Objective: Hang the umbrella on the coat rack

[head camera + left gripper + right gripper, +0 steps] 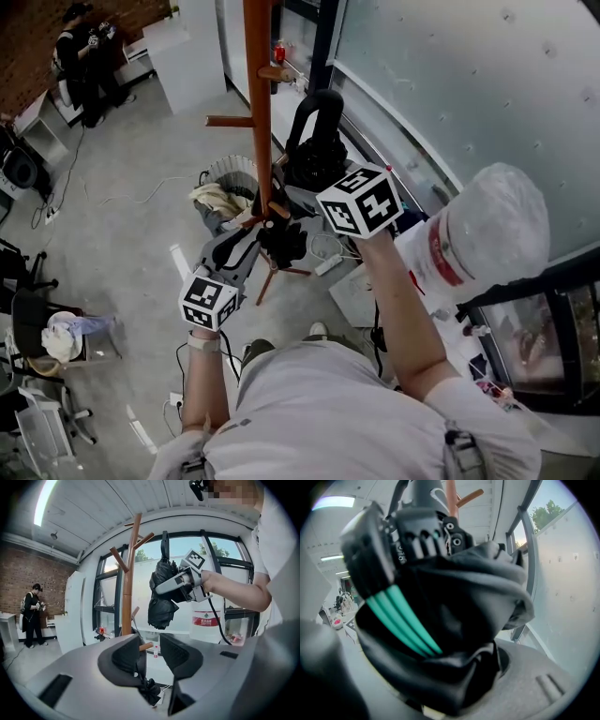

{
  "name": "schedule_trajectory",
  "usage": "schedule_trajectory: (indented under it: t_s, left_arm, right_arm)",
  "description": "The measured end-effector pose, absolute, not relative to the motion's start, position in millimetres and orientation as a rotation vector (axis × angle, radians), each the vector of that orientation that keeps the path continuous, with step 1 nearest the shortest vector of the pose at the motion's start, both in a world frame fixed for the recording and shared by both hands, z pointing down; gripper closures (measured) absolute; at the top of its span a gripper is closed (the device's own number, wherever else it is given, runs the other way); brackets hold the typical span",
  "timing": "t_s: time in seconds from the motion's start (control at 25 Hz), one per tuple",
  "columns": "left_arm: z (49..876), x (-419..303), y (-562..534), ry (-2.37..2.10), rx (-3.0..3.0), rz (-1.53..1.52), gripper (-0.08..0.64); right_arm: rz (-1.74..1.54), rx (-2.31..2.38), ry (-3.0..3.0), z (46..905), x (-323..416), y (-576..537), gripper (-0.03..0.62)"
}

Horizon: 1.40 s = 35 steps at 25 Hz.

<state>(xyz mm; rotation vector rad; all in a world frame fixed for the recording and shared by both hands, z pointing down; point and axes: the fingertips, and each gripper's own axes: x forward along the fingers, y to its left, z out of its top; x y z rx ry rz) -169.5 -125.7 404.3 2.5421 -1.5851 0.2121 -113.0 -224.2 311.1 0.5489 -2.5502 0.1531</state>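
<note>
The wooden coat rack (259, 84) stands before me, its pole (128, 588) bearing slanted pegs (119, 558). My right gripper (172, 584) is shut on the folded black umbrella (161, 603), held up to the right of the pole near the upper pegs. From above, the umbrella's loop handle (316, 117) rises beside the pole. Black fabric and teal ribs (401, 620) fill the right gripper view, with the rack's top (451, 494) just behind. My left gripper (246, 246) is lower, pointed at the pole; it (151, 660) is open and holds nothing.
A large water bottle (487, 234) stands at the right by the window wall (450, 84). A basket (230, 178) and cables lie round the rack's foot. A person (84, 56) stands far off by a white cabinet (187, 56). Office chairs (37, 309) are at left.
</note>
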Motion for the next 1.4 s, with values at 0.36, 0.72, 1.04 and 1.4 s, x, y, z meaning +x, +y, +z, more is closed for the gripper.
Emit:
schedule_trajectory:
  t_s: [0.36,0.72,1.04,1.4]
  left_arm:
    - [405,-173,-134,-1.553,2.548,0.213,0.437]
    - [410,-180,-141,-1.545,2.528,0.186,0.437]
    - [418,-187,-142,-1.558,2.496,0.170,0.437]
    - [426,-189,-141,-1.571,2.462,0.169,0.437]
  right_arm:
    - [0.120,0.549,-2.561,282,-127,-236,0.331]
    - [0.122,0.522,-2.558,278,-141,-250,0.331]
    - [0.141,0.501,-2.558,287,-151,-254,0.331]
    - [0.178,0.485,-2.562,295,-157,-261,0.331]
